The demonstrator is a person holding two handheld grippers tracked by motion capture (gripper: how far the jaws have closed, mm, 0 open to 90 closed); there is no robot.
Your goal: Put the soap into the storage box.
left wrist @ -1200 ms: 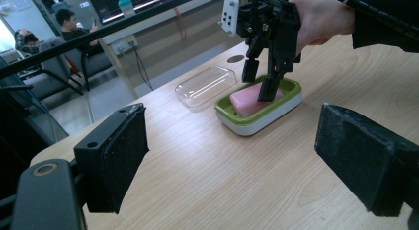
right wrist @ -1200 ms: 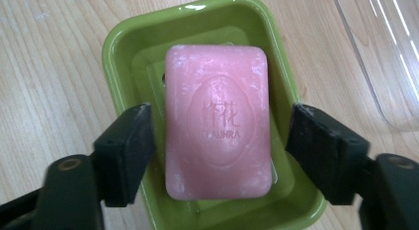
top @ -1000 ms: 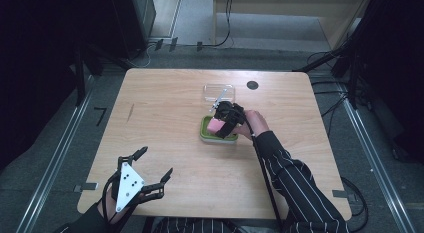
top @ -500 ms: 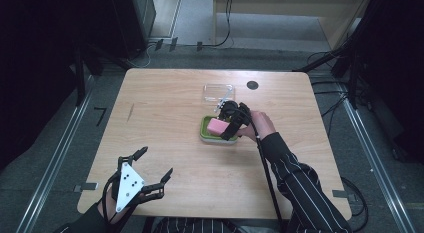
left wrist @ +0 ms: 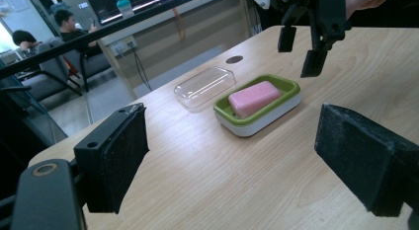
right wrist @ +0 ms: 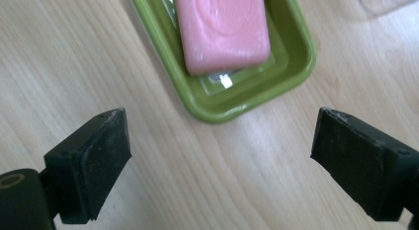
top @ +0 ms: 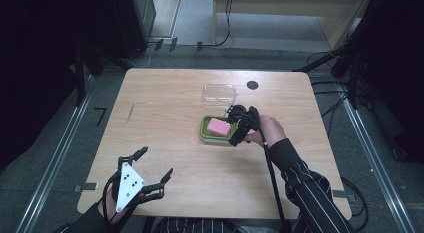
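High view, read from left to right, puts the left gripper [top: 150, 179] low at the near left corner of the desk [top: 165, 118], well apart from everything else; its fingers stand spread with nothing between them. Toward the middle sits the green soap dish [top: 206, 134] with the pink soap bar [top: 218, 126] lying flat inside it. Just behind the dish, near the far edge, lies the clear lid [top: 219, 92], on its own and off the dish. At the right side of the dish hangs the right gripper [top: 234, 126], held by a hand in a striped sleeve [top: 310, 188].

Left gripper view agrees: between its own two wide-apart pads the soap bar [left wrist: 254, 97] rests in the dish [left wrist: 267, 114], the lid [left wrist: 205, 86] beside it on the wood, and the right gripper [left wrist: 299, 52] hovers above the dish's far end without touching it.

Right gripper view looks straight down on the end of the dish [right wrist: 237, 99] and the bar [right wrist: 222, 30]. The fingers [right wrist: 96, 161] have just been opening and now stand released on either side, with bare wood and the dish's rim between them and no contact with either.

As a judgement, the soap looks already placed: it sits squarely in its dish and the right gripper has let go. What seems left is the lid, not yet on the dish; it would need to be picked up from behind and set over the bar.
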